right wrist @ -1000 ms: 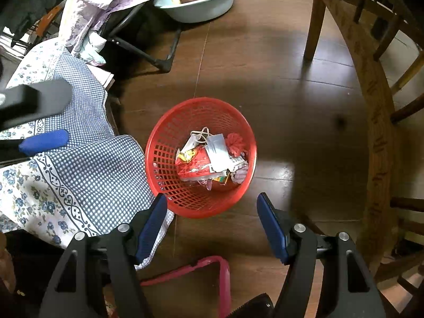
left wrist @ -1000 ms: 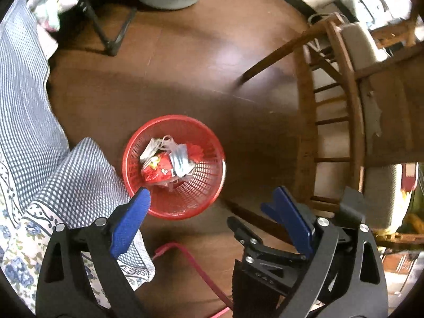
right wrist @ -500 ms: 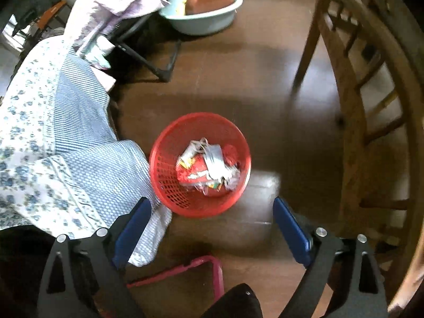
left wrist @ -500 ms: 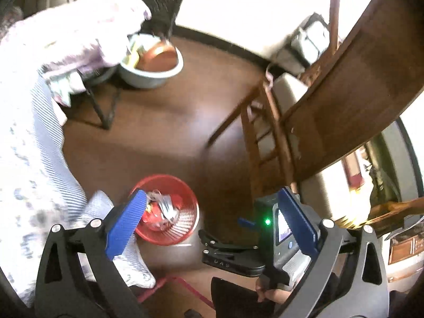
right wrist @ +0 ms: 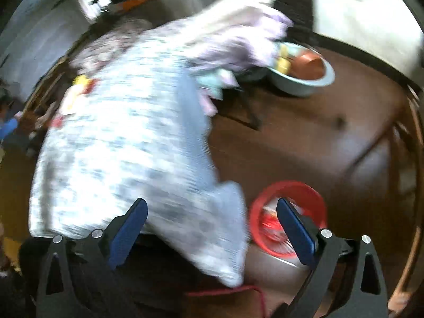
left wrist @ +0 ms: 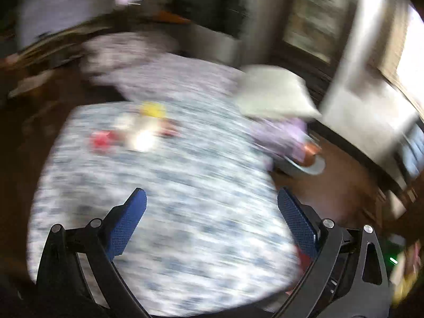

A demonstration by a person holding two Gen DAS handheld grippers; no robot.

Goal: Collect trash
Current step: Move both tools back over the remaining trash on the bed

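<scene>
Both views are motion-blurred. My left gripper (left wrist: 212, 201) is open and empty above a table with a blue-and-white patterned cloth (left wrist: 185, 198). Blurred trash lies at the table's far side: a red piece (left wrist: 102, 140), a white piece (left wrist: 140, 135) and a yellow piece (left wrist: 152, 109). My right gripper (right wrist: 210, 212) is open and empty over the cloth's hanging corner (right wrist: 212, 238). The red mesh basket (right wrist: 312, 196) with wrappers in it stands on the floor behind the right finger. The same trash shows small at the table's far left (right wrist: 79, 82).
A pale basin (right wrist: 302, 79) with a brown bowl sits on the wooden floor; it also shows in the left wrist view (left wrist: 310, 164). Lilac cloth (right wrist: 238, 42) is draped beyond the table. A wooden chair (right wrist: 413, 175) is at the right. A red cord (right wrist: 238, 290) lies on the floor.
Both grippers have swung up and left from the basket toward the table. The left view has left the basket and now faces the tabletop trash. Both stay open.
</scene>
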